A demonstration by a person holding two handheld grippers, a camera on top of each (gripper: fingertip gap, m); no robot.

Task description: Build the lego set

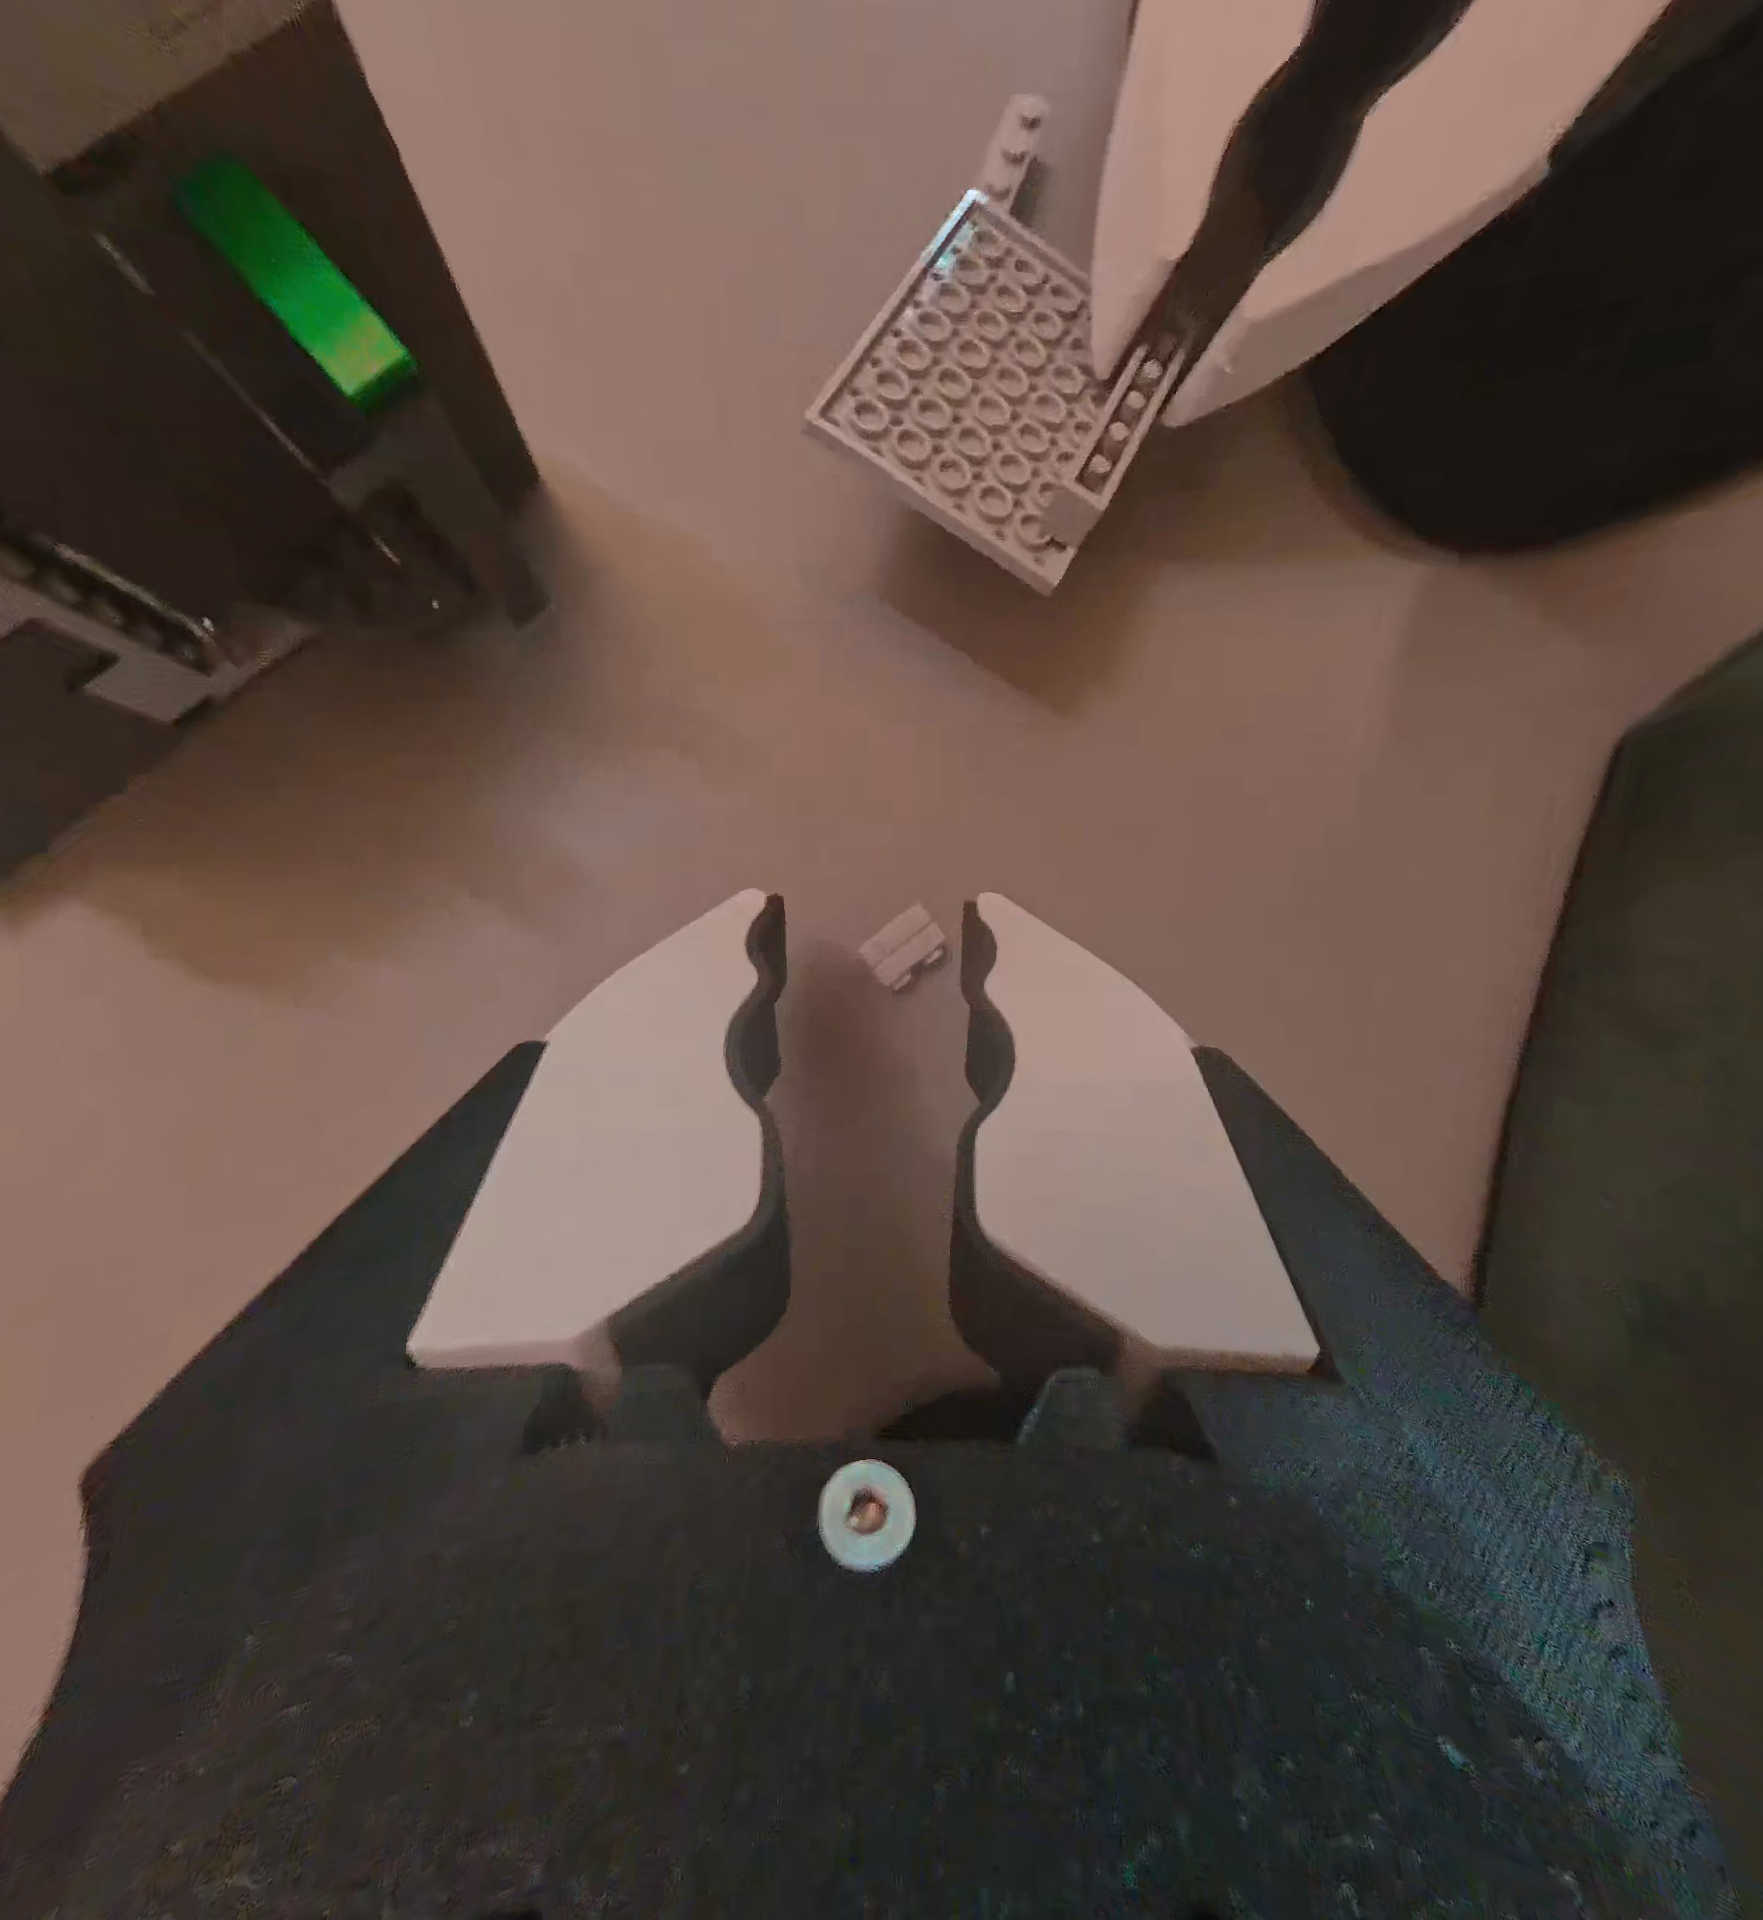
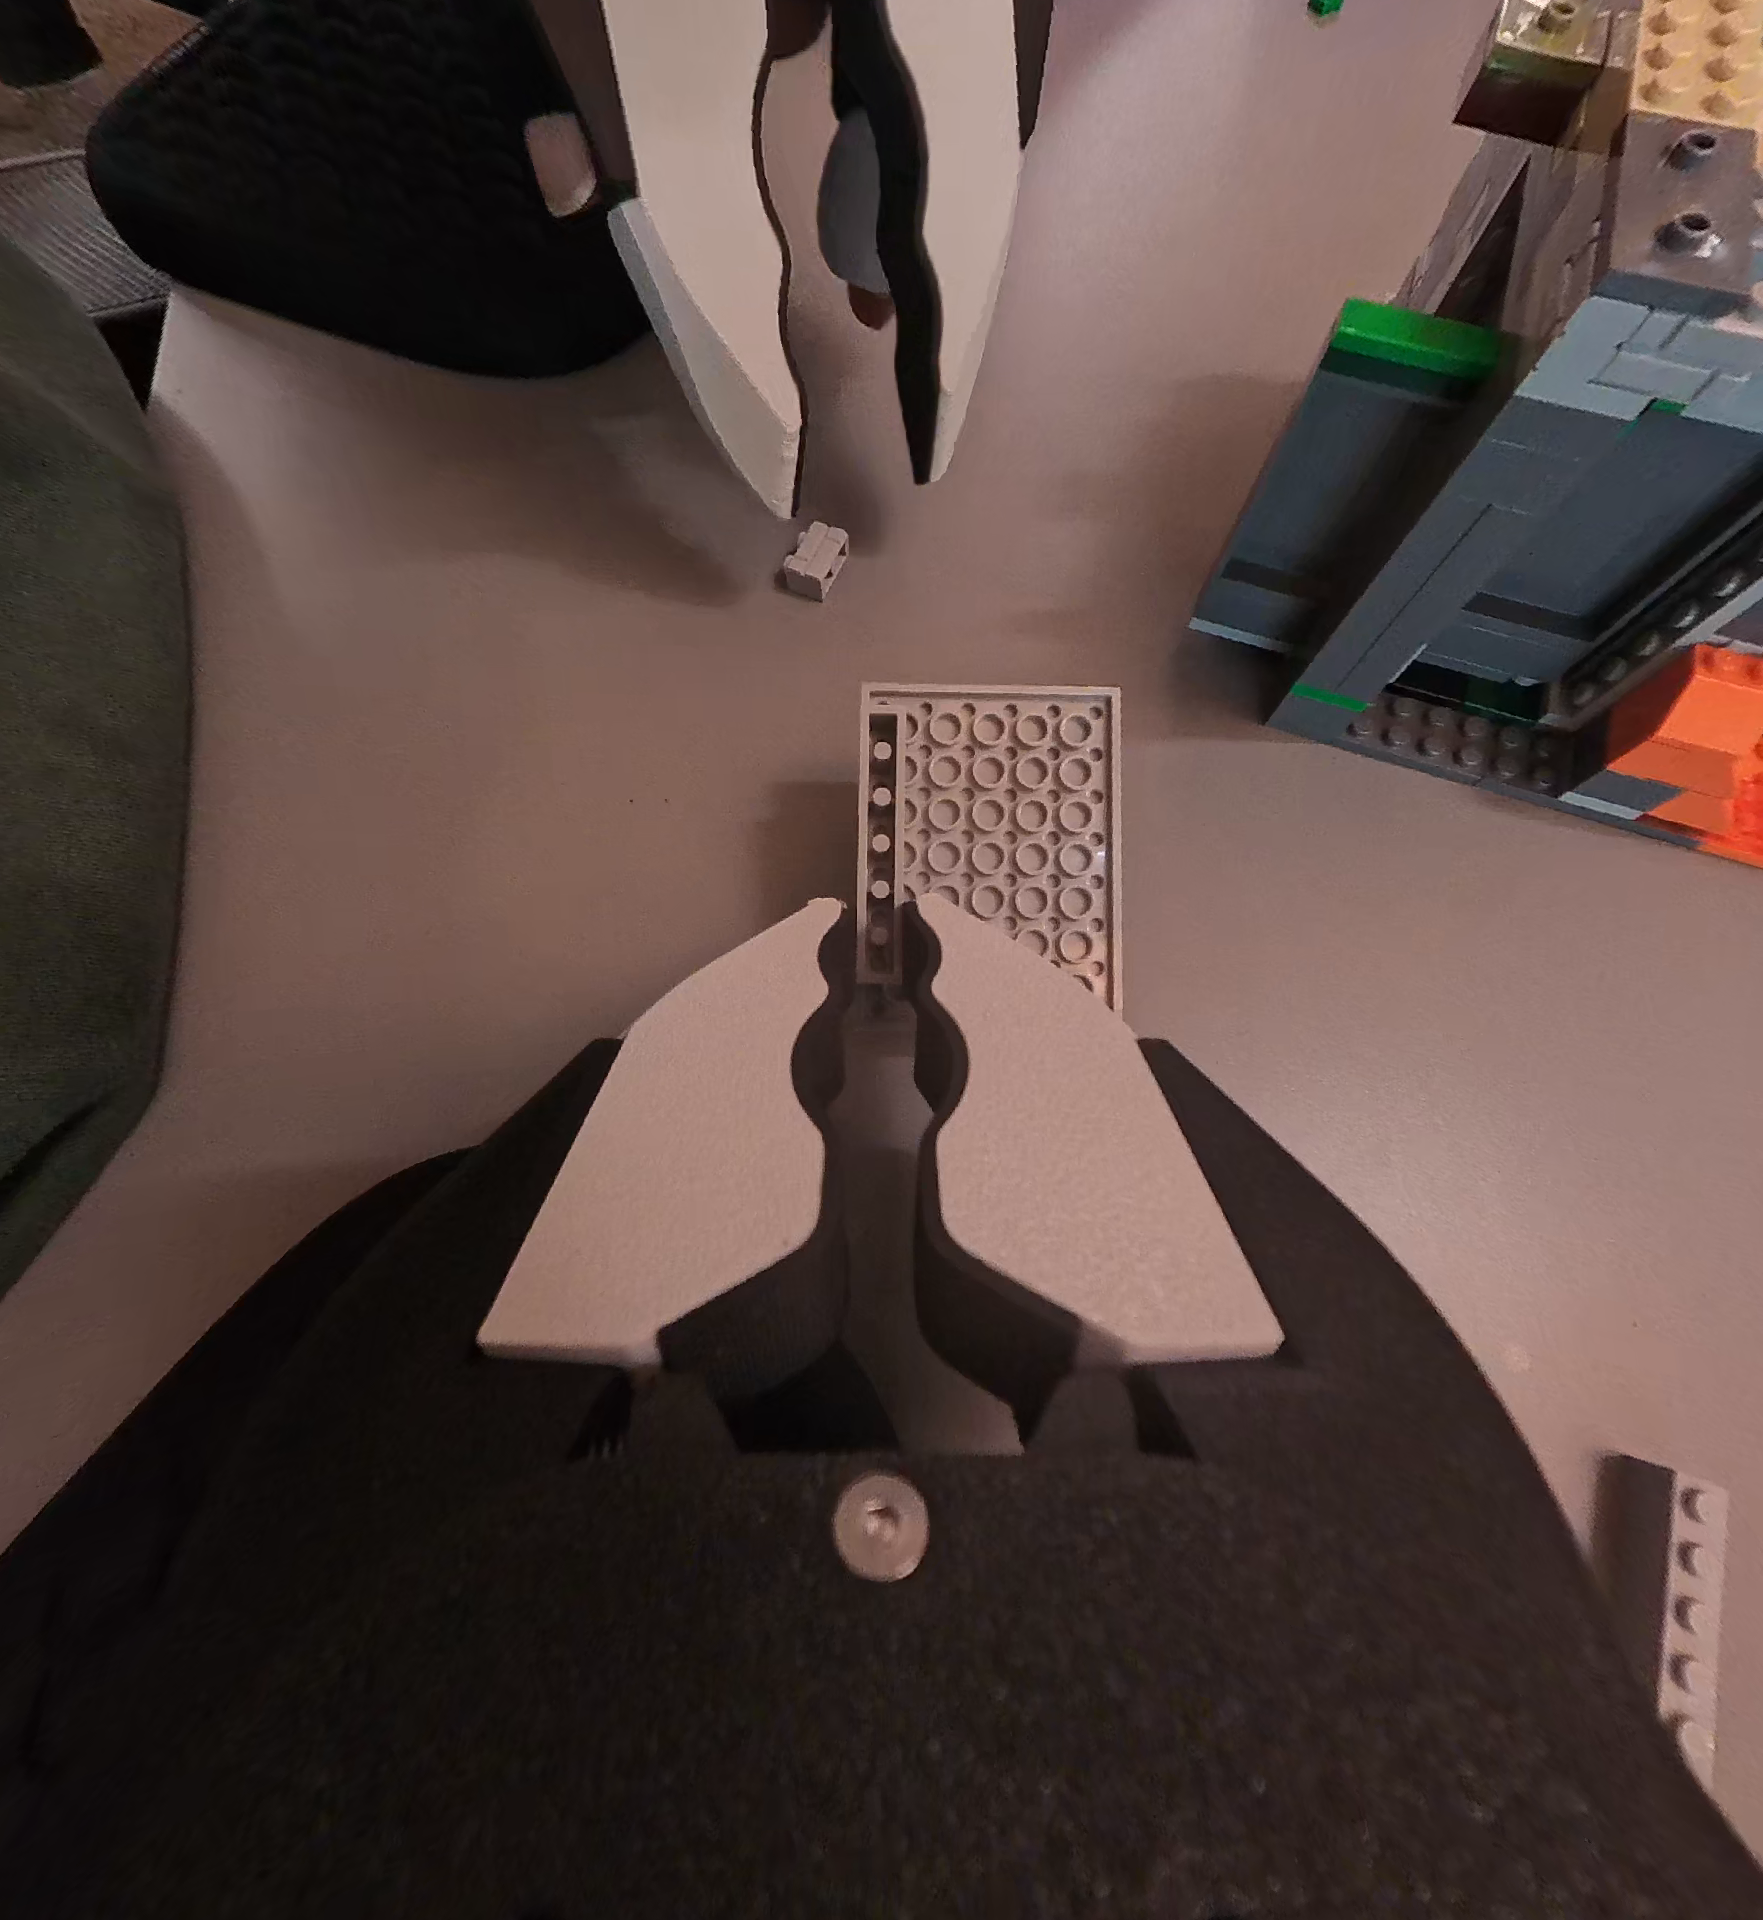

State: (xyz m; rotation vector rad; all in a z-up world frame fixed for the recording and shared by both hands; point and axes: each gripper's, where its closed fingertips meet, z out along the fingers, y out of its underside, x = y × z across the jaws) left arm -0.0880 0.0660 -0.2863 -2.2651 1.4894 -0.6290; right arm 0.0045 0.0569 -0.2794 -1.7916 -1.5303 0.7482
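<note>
the left gripper point(image 1: 872, 920) hovers over a pale table point(image 1: 648, 727), jaws apart, with a small grey brick point(image 1: 903, 948) lying loose between the fingertips, nearer the right one. ahead and to the right, the right gripper point(image 1: 1163, 358) clamps a grey holed beam point(image 1: 1126, 416) on an upturned grey plate point(image 1: 970, 405). a dark brick building point(image 1: 181, 436) with a green piece point(image 1: 305, 291) stands far left.

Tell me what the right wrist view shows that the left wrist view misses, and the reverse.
Only the right wrist view shows the orange bricks at the foot of the grey brick building, a loose grey holed beam near the lower right, and the right tool shut on the holed beam along the plate's edge.

Only the left wrist view shows the left tool open from behind, jaws well apart.

Both show the upturned grey plate, the small grey brick lying loose on the table, and the building's green piece.
</note>
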